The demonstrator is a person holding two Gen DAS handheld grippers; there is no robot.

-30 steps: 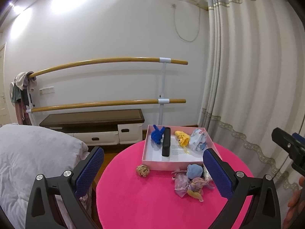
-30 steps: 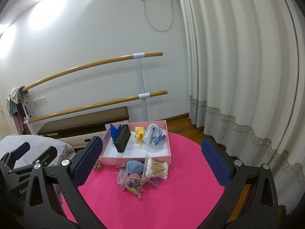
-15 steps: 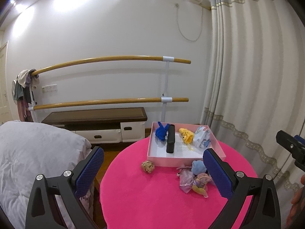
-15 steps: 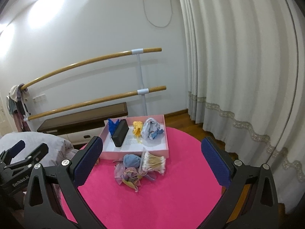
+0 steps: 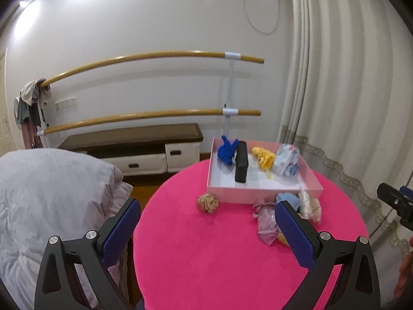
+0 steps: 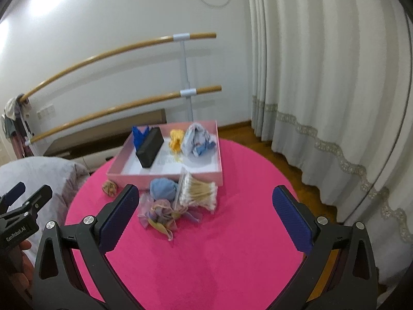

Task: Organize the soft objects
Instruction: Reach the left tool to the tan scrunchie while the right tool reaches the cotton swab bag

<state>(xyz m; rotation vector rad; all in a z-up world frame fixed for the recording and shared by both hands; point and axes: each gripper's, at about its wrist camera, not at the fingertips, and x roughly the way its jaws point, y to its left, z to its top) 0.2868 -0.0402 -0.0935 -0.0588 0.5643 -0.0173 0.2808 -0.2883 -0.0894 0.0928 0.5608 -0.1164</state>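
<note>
Soft, crumpled things are sitting in two groups on a round table (image 6: 206, 271) covered in fuzzy pink cloth. A shallow pink box (image 6: 165, 175) with a white floor is holding a blue cloth (image 6: 139, 135), a black rectangular case (image 6: 151, 150) standing on edge, a yellow cloth (image 6: 176, 139) and a pale patterned bundle (image 6: 197, 139). Just in front of the box, a light blue ball of fabric (image 6: 163, 189), a clear pack of cotton swabs (image 6: 197, 191) and sheer purple pouches (image 6: 160, 213) are lying bunched together, with a tan scrunchie (image 5: 207, 202) apart to their left. Both the left gripper (image 5: 207, 232) and the right gripper (image 6: 206, 219) are hovering over the table with fingers spread wide, holding nothing. Behind, wooden rails (image 5: 144, 115) are crossing a white wall beside pleated curtains (image 6: 322, 77).
</note>
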